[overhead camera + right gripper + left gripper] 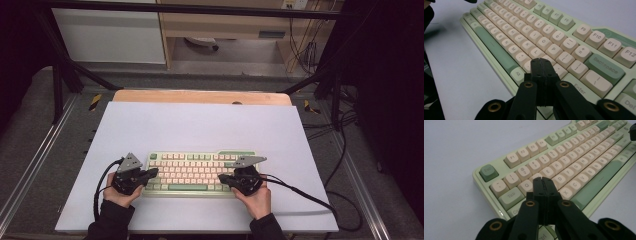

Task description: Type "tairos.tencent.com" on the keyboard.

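A pale green keyboard (200,172) with cream and green keycaps lies on the white mat near the front. My left gripper (154,172) hovers at the keyboard's left end, jaws pressed together with nothing between them. In the left gripper view its tips (542,180) hang over the keys (554,167) near the A and S row. My right gripper (222,177) sits at the keyboard's right end, also shut and empty. Its tips (540,60) hang over the lower right keys, close to the Enter key (580,89).
The white mat (200,125) covers a wooden table (200,96) inside a black frame. Cables (320,200) trail from the right gripper across the mat's right edge. A cabinet and desk legs stand beyond the table's far side.
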Motion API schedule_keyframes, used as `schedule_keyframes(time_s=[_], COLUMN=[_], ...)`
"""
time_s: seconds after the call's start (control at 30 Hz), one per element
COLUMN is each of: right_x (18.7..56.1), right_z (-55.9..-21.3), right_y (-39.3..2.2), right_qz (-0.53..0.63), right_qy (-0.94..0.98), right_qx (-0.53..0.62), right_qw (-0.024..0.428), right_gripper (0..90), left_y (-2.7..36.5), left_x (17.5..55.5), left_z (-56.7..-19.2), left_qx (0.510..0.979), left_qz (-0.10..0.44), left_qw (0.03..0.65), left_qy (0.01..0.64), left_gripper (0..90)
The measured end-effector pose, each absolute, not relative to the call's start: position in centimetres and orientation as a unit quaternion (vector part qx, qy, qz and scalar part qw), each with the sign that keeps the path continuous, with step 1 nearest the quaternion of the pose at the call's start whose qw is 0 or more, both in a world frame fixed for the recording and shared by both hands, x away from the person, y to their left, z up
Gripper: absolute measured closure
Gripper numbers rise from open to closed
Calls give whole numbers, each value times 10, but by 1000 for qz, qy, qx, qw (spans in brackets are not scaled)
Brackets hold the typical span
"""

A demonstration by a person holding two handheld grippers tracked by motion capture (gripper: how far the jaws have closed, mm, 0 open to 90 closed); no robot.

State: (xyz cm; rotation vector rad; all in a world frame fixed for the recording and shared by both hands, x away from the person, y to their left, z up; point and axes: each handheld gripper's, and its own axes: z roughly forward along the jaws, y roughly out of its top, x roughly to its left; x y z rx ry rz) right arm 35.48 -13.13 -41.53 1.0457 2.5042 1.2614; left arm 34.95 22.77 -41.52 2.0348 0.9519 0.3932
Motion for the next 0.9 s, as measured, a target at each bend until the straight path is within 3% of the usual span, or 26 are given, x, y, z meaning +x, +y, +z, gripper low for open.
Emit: schedule_keyframes(time_s=[0.9], right_x=[361], right_z=[-427], right_y=[-104], right_qz=[405], right_qy=[848], right_qx=[333], right_qw=[70], right_gripper=[900], left_y=[226], left_x=[350], left_z=[-416], left_qx=[813], left_qz=[155], left_qw=[417], left_qy=[376], left_gripper=[899])
